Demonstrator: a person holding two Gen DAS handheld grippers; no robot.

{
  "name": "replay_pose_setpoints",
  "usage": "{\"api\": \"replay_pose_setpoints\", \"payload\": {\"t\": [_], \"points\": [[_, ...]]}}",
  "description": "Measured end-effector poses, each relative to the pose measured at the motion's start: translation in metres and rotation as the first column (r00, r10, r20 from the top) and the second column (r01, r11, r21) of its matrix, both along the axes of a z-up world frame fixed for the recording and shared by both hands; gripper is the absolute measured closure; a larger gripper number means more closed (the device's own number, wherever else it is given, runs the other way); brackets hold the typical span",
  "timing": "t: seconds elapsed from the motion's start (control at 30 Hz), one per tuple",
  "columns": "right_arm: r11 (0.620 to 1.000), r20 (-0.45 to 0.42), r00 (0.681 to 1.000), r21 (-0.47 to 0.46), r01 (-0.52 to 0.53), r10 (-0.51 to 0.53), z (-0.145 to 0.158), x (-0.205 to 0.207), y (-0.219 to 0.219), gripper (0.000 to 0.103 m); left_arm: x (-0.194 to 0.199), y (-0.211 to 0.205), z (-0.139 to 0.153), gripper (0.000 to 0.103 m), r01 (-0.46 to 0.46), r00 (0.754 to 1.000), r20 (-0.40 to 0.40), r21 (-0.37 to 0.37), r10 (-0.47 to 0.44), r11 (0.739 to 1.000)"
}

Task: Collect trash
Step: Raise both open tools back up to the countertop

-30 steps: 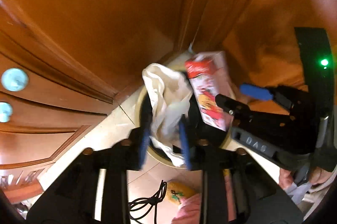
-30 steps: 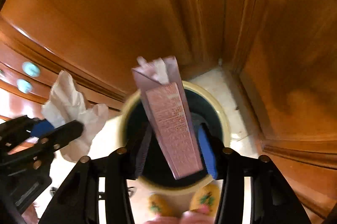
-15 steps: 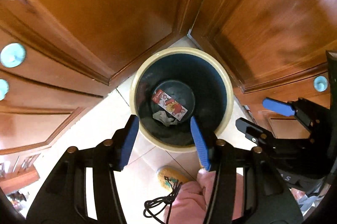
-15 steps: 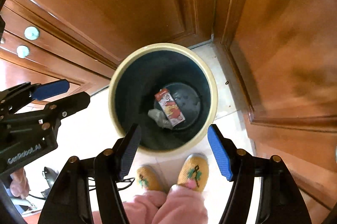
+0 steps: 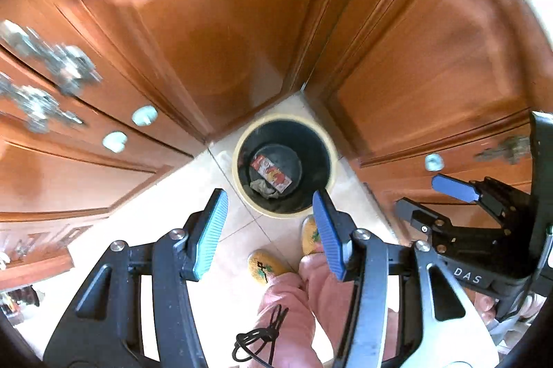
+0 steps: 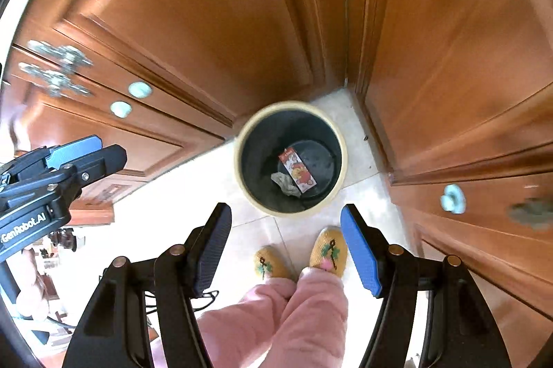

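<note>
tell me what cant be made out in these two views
- Print on the carton in the bin: too small in both views.
- Crumpled wad beside it: material unclear, too small.
- Metal fittings on the cabinets: blurred in both views.
- Bin's near inner wall: hidden by its rim.

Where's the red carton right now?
In both wrist views the red carton lies flat on the bottom of the bin, beside the crumpled tissue, in the corner between the wooden cabinets.
</note>
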State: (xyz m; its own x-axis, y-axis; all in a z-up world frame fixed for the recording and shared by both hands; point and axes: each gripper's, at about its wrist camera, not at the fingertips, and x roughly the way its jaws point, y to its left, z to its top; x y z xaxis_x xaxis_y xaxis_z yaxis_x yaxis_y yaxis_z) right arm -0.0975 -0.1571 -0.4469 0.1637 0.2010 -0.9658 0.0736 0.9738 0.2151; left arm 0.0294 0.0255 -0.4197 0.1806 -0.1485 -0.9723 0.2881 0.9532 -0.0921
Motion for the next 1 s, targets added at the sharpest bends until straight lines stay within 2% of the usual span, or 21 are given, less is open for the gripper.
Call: {"api": "replay_pose_setpoints", "payload": {"t": [0.17,0.4,0.57,0.77,1.0], "points": [[1.000,0.067,0.998,-0.021,-0.007,0.009,0.093,0.003,0.005,0.036,-0.006,0.002,0.081,0.054,0.010,0.999,0.053,-0.027,-0.009,1.000],[0.999,0.152,0.988,-0.039,-0.003,0.009,0.205,0.001,0.026,0.036,-0.018,0.005,0.172,0.053,0.043,0.992,0.116,-0.042,-0.038,0.998],[0.999,0.222,0.975,-0.046,0.013,-0.003,0.262,-0.001,0.039,0.036,-0.026,0.010,0.213,0.053,0.070,0.985,0.158,-0.032,-0.064,0.997],[0.996,0.316,0.949,-0.085,0.007,0.020,0.314,0.003,0.059,0.035,-0.026,0.019,0.253,0.053,0.084,0.969,0.233,-0.021,-0.077,0.996],[0.992,0.431,0.902,-0.116,0.042,0.012,0.387,0.016,0.065,0.032,-0.007,0.032,0.301,0.053,0.078,0.951,0.305,-0.090,-0.047,0.993]]}}
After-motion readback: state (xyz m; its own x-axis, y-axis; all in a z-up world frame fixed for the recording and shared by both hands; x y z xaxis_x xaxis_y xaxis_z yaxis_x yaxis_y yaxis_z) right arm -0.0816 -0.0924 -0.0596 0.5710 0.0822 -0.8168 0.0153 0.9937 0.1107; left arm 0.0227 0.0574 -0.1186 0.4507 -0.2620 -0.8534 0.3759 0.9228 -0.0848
